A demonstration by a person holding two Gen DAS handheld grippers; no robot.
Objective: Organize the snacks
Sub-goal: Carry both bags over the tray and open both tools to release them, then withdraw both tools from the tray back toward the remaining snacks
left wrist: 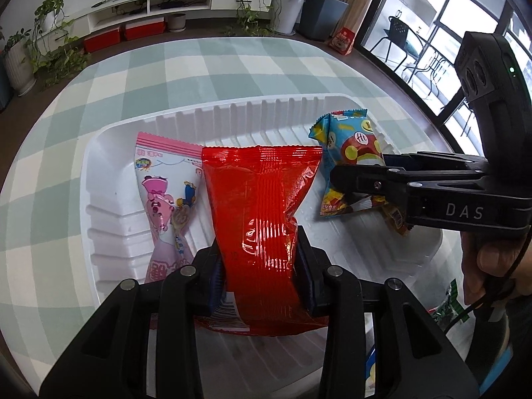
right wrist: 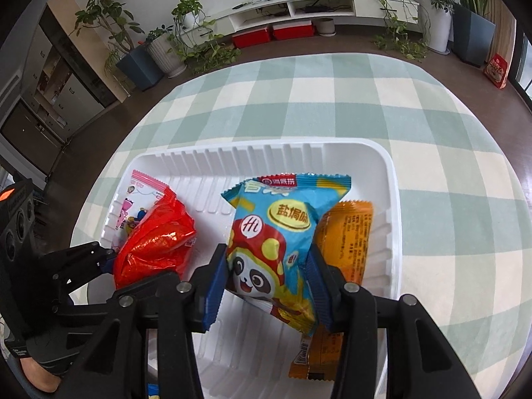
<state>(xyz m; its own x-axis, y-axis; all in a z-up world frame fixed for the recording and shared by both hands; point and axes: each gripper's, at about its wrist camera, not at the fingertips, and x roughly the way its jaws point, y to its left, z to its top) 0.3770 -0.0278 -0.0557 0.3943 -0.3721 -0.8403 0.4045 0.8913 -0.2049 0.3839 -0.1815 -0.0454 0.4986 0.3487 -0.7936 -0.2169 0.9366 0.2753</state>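
Note:
A white ribbed tray sits on a green-and-cream checked cloth. My left gripper is shut on a red snack bag, held over the tray's middle; the bag also shows in the right wrist view. A pink cartoon packet lies in the tray's left part. My right gripper is shut on a blue panda snack bag over the tray's right part. An orange packet lies under it by the right wall.
The checked cloth surrounds the tray. A green-striped packet lies outside the tray at the near right. Potted plants and a white TV cabinet stand far behind.

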